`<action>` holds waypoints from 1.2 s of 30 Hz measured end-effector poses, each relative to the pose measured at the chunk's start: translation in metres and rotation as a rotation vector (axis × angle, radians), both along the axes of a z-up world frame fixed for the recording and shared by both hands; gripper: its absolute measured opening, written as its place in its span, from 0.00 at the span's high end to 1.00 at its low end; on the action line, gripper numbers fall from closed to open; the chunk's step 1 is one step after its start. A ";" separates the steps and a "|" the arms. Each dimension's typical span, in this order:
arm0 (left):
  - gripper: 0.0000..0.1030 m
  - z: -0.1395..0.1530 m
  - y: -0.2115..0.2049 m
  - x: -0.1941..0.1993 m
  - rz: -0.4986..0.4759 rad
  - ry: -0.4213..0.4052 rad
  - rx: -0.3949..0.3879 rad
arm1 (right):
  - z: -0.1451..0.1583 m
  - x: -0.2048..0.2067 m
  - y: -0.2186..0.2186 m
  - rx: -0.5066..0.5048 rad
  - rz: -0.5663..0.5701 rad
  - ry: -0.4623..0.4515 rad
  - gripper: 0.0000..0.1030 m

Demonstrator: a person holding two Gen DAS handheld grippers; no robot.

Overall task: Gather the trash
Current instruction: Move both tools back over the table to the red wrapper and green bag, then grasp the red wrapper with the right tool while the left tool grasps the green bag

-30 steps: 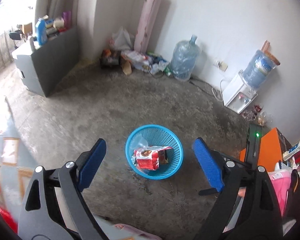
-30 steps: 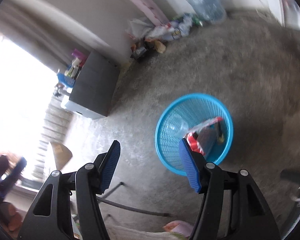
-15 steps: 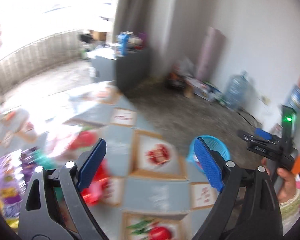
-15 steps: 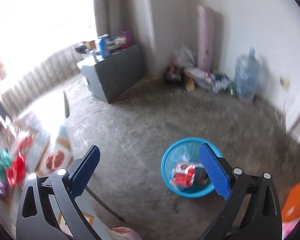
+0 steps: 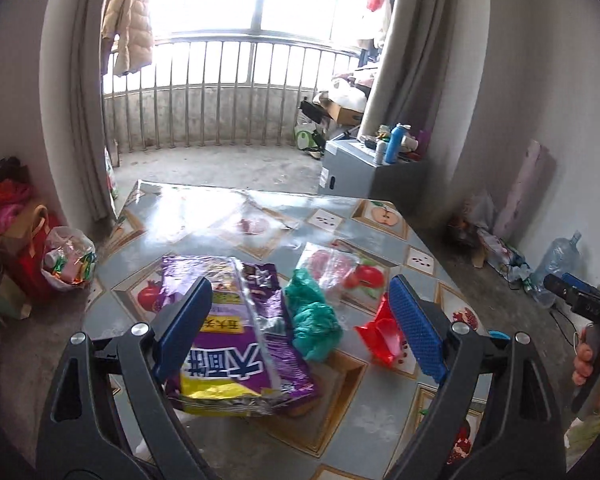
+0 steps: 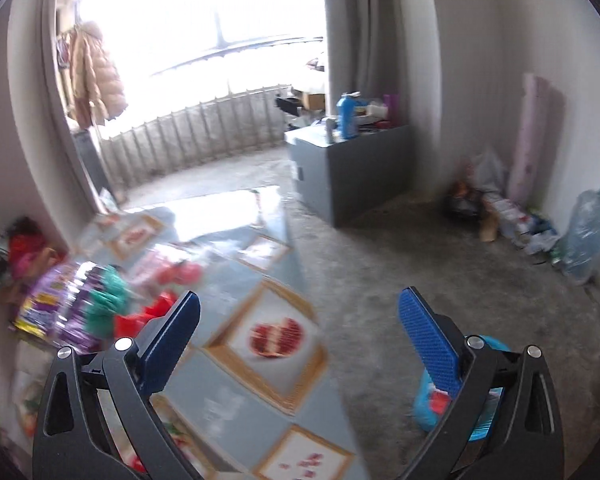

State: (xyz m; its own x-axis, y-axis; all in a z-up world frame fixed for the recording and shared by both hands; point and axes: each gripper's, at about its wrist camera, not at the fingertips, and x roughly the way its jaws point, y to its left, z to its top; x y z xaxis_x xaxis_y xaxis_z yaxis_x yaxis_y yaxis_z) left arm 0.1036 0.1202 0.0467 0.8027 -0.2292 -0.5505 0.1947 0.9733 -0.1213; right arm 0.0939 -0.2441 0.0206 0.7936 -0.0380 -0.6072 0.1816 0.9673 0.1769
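In the left wrist view my left gripper (image 5: 300, 328) is open and empty above the table (image 5: 384, 408). Between its fingers lie a purple and yellow snack bag (image 5: 236, 336), a crumpled green plastic bag (image 5: 314, 320), a clear wrapper (image 5: 332, 266) and a red wrapper (image 5: 380, 338). In the right wrist view my right gripper (image 6: 300, 340) is open and empty over the table's right edge. The same trash shows blurred at its left: purple bag (image 6: 52, 304), green bag (image 6: 106, 300), red wrapper (image 6: 140, 318). The blue basket (image 6: 428, 412) stands on the floor behind the right finger.
A plastic bag of rubbish (image 5: 68, 260) and red bags (image 5: 8, 208) sit on the floor left of the table. A grey cabinet (image 6: 348, 172) with bottles stands ahead. A water jug (image 6: 588, 232) and clutter line the right wall. The balcony railing (image 5: 220, 92) is beyond.
Both grippers have swung left from the blue basket on the floor to the table. The left one now looks at the trash on the tabletop. Both stay open and empty.
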 end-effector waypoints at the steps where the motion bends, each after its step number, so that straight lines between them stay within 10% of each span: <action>1: 0.17 -0.001 0.008 0.000 0.009 0.003 -0.015 | 0.002 0.004 0.005 0.040 0.020 0.001 0.06; 11: 0.42 -0.046 -0.013 0.034 -0.150 0.143 -0.140 | -0.033 0.056 0.057 0.297 0.222 0.148 0.25; 36: 0.75 -0.125 -0.076 0.104 -0.133 0.349 0.075 | -0.122 0.151 0.098 0.385 0.384 0.389 0.84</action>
State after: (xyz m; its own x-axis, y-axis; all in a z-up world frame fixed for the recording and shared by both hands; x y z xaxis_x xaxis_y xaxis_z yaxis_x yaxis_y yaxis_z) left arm 0.2080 0.0447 -0.0788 0.5296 -0.2672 -0.8050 0.2797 0.9510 -0.1317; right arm 0.2447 -0.1464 -0.1017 0.4279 0.4801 -0.7657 -0.0431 0.8571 0.5133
